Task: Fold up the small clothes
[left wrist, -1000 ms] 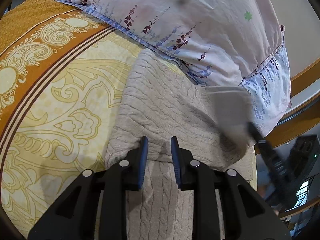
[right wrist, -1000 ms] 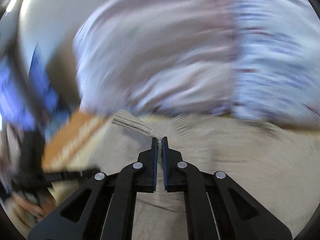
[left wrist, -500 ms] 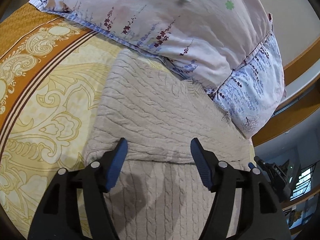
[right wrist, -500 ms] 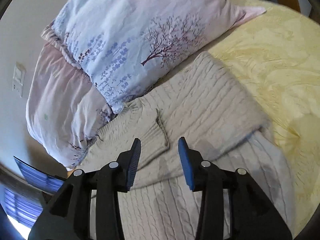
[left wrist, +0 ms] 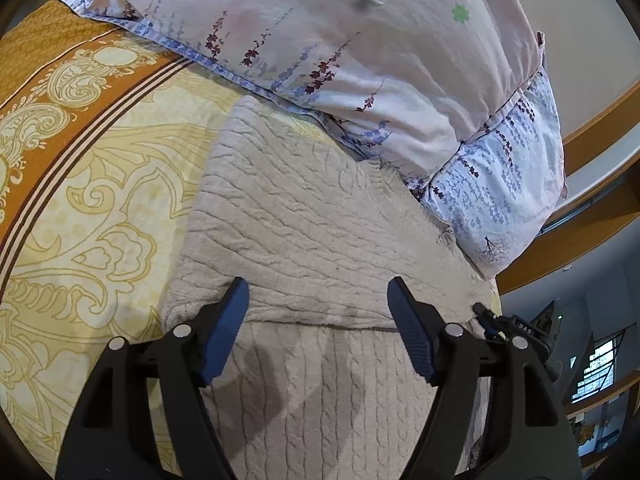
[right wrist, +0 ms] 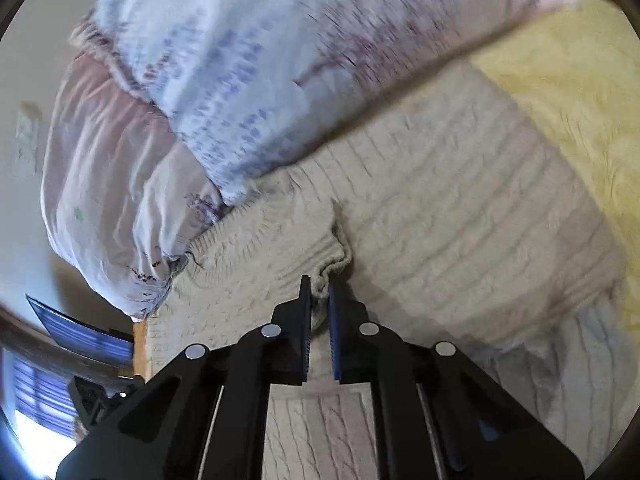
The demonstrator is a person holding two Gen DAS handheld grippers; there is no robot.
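Blue rubber pads line the two fingers of the right gripper (right wrist: 319,290), and they stand almost together, pinching a bunched fold of the sweater (right wrist: 460,208) at the ribbed edge of a flap that lies turned over the rest of the knit. The cloth puckers into small gathers right at the fingertips, and a short ridge runs up from there toward the pillows. The view from this gripper is blurred, so finer detail of the fold is hard to make out. The left gripper (left wrist: 318,294) is spread wide and has hold of nothing; its fingers sit over the near edge of the folded upper layer, one to each side, with the lower layer of the sweater (left wrist: 320,224) running out beneath them toward the camera. The sweater is a beige cable knit, folded across itself and lying flat on the bedspread (left wrist: 100,184), which is pale yellow with scrolling patterns and an orange band along its left side. The far edge of the sweater touches two pillows: a pinkish one (left wrist: 340,40) printed with purple sprigs, and a light blue floral one (left wrist: 504,184) tucked partly under it. Behind the pillows a wooden bed frame (left wrist: 592,224) curves past a plain wall.
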